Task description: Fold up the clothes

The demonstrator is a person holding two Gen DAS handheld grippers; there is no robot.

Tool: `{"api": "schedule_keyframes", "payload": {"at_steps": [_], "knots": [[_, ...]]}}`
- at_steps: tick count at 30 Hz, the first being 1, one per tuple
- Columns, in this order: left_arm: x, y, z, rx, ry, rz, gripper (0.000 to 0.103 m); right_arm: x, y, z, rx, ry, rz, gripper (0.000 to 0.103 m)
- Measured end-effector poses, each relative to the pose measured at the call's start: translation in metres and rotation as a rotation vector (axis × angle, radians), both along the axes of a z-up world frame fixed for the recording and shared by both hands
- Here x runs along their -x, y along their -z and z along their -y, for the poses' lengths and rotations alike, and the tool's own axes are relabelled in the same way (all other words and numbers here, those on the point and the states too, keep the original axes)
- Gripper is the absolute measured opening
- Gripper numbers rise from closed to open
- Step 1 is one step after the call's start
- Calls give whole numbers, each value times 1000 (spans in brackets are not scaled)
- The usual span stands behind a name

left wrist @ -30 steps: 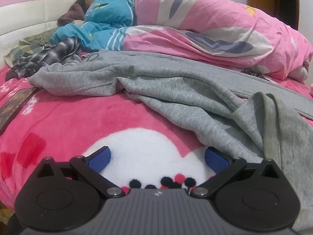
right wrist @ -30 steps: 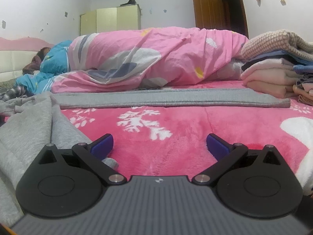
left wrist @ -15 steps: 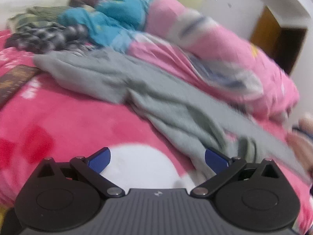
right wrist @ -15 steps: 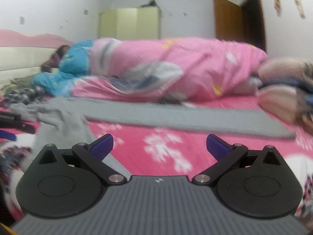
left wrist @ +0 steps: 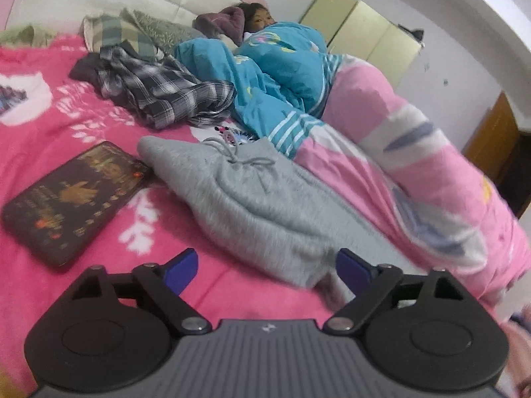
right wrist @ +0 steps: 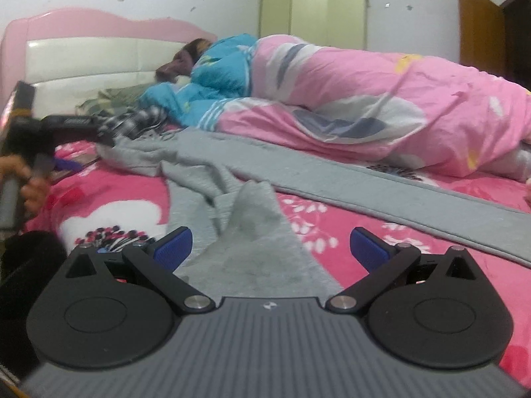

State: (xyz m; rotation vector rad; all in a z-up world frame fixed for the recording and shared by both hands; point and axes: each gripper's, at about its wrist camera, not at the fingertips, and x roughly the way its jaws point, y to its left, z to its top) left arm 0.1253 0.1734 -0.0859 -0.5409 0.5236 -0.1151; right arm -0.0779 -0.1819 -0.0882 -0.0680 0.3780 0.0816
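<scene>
Grey sweatpants (left wrist: 252, 205) lie on the pink bed blanket (left wrist: 76, 126), drawstring waistband toward the headboard. My left gripper (left wrist: 265, 265) is open just short of the waist end, nothing between its blue pads. In the right wrist view the sweatpants (right wrist: 259, 229) spread out: one leg runs flat to the right along the quilt, the other is bunched and rises in a peak straight ahead of my right gripper (right wrist: 268, 248). That gripper is open and holds nothing. The left gripper (right wrist: 49, 132) and a hand show at the far left of that view.
A dark book (left wrist: 76, 199) lies left of the waistband. A crumpled plaid shirt (left wrist: 159, 89) sits farther back near the pillows. A person (left wrist: 259, 16) lies under a blue and pink quilt (left wrist: 398, 152) along the far side of the bed. A pale wardrobe (right wrist: 312, 16) stands behind.
The left gripper has swung left and up toward the waistband, bringing the book into view. The right gripper has turned left, now facing the bunched leg; the folded pile has left its view.
</scene>
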Motion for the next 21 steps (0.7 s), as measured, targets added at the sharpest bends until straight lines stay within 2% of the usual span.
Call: {"api": "schedule_keyframes", "payload": {"at_steps": [3, 6, 8, 9, 10, 11, 12, 13, 17, 20, 21], "knots": [[-16, 0, -3, 69, 17, -1, 76, 1, -3, -4, 17, 0, -14, 101], [-29, 1, 0, 84, 26, -11, 64, 0, 0, -5, 10, 10, -31, 99], [-38, 3, 1, 87, 23, -30, 57, -3, 2, -9, 17, -4, -46, 91], [-41, 4, 2, 93, 19, -41, 52, -5, 3, -11, 22, -12, -52, 83], [-44, 6, 2, 99, 15, -53, 51, -6, 4, -14, 26, -20, -59, 80], [-47, 7, 3, 103, 11, -64, 47, -8, 5, -16, 31, -28, -66, 79], [-49, 9, 3, 101, 10, -71, 40, -9, 6, -19, 44, -35, -68, 75], [-49, 10, 4, 96, 11, -73, 37, -9, 7, -20, 51, -39, -70, 71], [-50, 15, 2, 85, -2, -97, 35, -14, 15, -22, 60, -47, -95, 68], [-51, 16, -1, 87, -30, -114, 38, -27, 14, -21, 63, -31, -93, 68], [-50, 16, -1, 82, -39, -116, 41, -31, 13, -20, 64, -26, -91, 67]]}}
